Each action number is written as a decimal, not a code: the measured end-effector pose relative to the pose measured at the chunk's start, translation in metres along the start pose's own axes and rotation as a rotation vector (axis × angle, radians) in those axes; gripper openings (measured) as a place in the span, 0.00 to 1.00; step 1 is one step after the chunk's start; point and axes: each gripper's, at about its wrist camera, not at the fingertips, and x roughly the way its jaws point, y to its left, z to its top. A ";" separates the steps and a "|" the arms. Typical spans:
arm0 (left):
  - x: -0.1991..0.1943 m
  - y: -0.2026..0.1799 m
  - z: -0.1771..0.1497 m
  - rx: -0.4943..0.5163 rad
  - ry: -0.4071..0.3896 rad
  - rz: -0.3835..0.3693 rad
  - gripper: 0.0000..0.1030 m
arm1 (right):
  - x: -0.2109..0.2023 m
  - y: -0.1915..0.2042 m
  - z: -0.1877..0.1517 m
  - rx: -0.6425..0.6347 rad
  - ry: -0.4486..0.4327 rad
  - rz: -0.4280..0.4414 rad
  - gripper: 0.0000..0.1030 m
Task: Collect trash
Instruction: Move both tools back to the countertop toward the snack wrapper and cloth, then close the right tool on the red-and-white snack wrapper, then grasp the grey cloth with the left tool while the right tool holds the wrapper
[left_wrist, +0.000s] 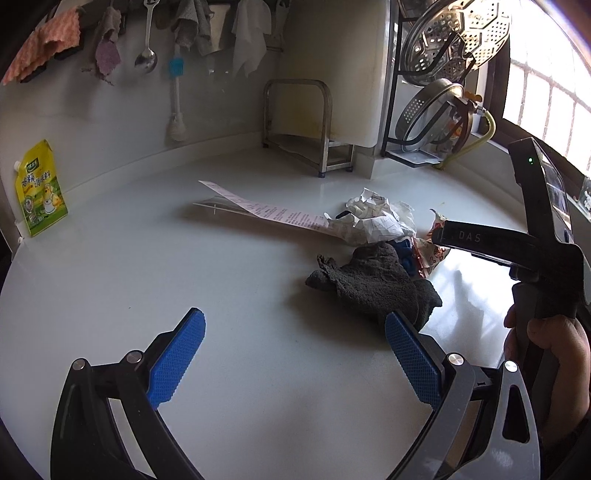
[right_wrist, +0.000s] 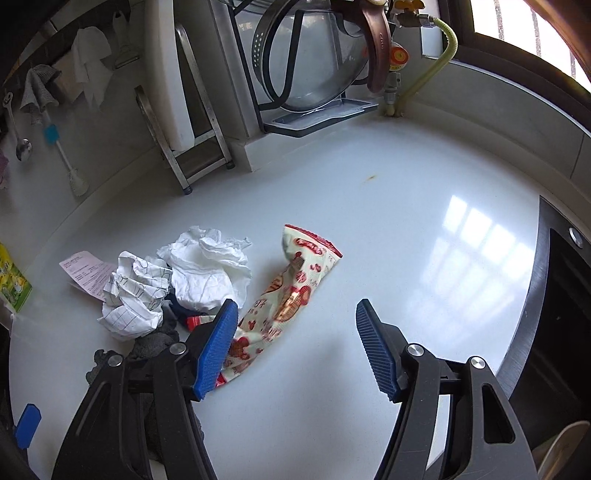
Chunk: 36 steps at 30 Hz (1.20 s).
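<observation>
Sunlit white countertop (right_wrist: 369, 229), window (left_wrist: 546, 85), perhaps a sink (right_wrist: 561, 295).

home kitchen: steamer rack (left_wrist: 458, 37), hung ladle (left_wrist: 146, 55), sink (right_wrist: 554, 314), white counter (right_wrist: 369, 206).

white countertop (right_wrist: 369, 221) | bears: receipt (left_wrist: 258, 208); crumpled paper (right_wrist: 135, 291); snack wrapper (right_wrist: 291, 288); grey cloth (left_wrist: 373, 280)

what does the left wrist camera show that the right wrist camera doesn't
Only the left wrist view shows the perforated steel steamer basket up on the rack, the orange cloth hanging on the wall, and the person's right hand gripping the right tongs' handle. Only the right wrist view shows the dark sink and the white crumpled tissue. Both share the white countertop, crumpled grid-lined paper, pink receipt, red-printed snack wrapper and dark grey cloth.
</observation>
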 end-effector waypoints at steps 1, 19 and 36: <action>0.001 -0.001 0.000 0.001 0.001 0.002 0.93 | 0.002 0.001 0.000 -0.002 0.006 0.002 0.62; 0.011 -0.025 0.007 0.022 0.044 -0.003 0.93 | -0.015 -0.016 -0.008 0.014 -0.008 0.115 0.09; 0.048 -0.060 0.017 0.038 0.124 0.044 0.93 | -0.042 -0.055 -0.001 0.094 -0.082 0.119 0.09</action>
